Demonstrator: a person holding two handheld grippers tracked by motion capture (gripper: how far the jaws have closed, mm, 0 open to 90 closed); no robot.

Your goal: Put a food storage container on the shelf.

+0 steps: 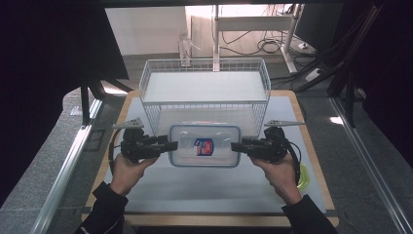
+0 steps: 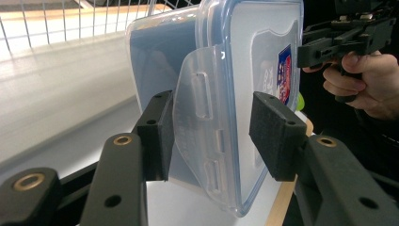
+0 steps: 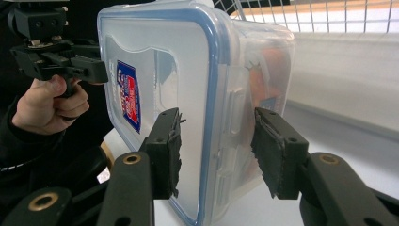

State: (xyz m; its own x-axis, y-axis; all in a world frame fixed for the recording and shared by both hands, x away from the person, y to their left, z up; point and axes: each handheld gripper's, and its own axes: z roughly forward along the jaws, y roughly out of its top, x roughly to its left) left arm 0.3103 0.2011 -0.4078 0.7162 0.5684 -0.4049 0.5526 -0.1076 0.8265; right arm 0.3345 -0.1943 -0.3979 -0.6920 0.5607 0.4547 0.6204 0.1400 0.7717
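You hold one clear plastic lidded box with a blue rim seal (image 1: pixel 205 146) between your two grippers, just in front of one white wire basket (image 1: pixel 204 87) on the pale table (image 1: pixel 204 190). Your left gripper (image 1: pixel 171 145) pinches the box's left end, your right gripper (image 1: pixel 237 146) its right end. Something orange inside is blurred, perhaps food. A yellow-green object (image 1: pixel 304 176) sits half hidden behind your right hand.

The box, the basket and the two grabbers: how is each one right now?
Plastic box: lid on, held at both ends.
Wire basket: upright, nothing seen inside.
Left gripper: shut on the box's end clip.
Right gripper: shut on the box's other end.
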